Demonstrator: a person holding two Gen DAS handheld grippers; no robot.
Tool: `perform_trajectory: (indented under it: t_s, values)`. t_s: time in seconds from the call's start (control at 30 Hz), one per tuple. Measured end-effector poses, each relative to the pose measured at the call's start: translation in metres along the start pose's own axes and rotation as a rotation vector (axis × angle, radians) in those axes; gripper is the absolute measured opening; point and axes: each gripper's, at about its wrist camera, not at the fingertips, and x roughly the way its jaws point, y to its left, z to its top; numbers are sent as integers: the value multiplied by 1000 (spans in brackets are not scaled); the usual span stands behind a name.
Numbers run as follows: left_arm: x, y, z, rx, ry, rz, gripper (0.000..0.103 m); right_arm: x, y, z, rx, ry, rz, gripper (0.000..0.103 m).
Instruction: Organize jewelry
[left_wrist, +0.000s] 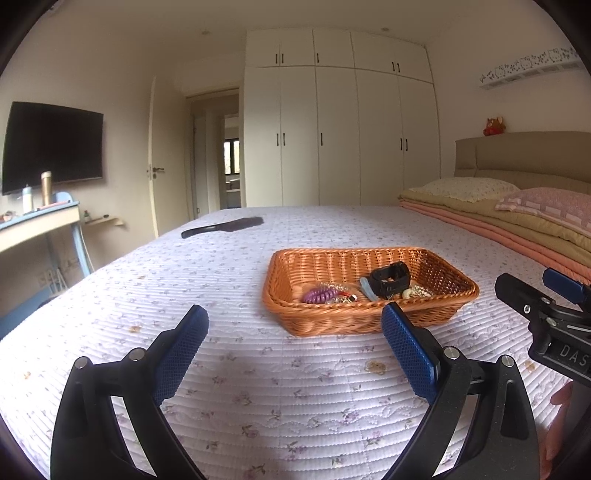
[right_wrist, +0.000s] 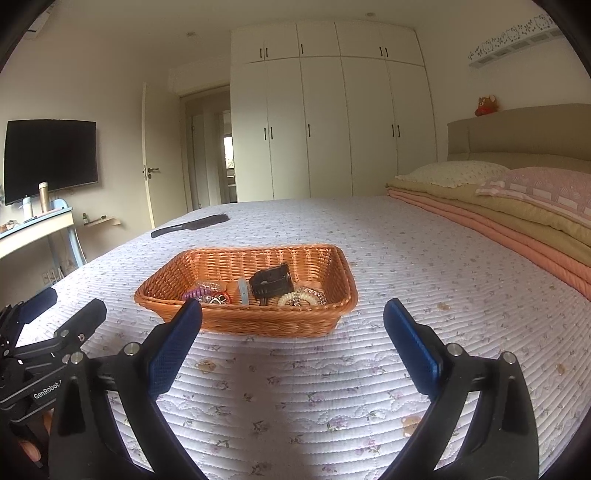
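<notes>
Several small, light, tangle-prone pieces lie in the wicker basket at frame centre; the stiff black clip is judged easiest gripped. Both left gripper and right gripper are spread wide, empty.

The room is a bedroom with cream walls, and a tall white wardrobe with small black handles fills the far wall up to the ceiling. At the left a dark television hangs on the wall above a pale desk with blue legs, where a few bottles stand, and beside it a white door stands open to a corridor with a small bright window at its end. The bed has a white quilted cover with little flowers, folded beige and pink blankets, two pillows, a beige padded headboard with a small red toy on top, and a white shelf high on the right wall.
</notes>
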Motion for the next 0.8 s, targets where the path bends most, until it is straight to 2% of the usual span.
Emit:
perform_trajectory:
  t_s: [0.8]
  values:
    - [-2, -1, 0, -2, -8, 6, 95, 6, -2, 0, 13, 25, 0, 95]
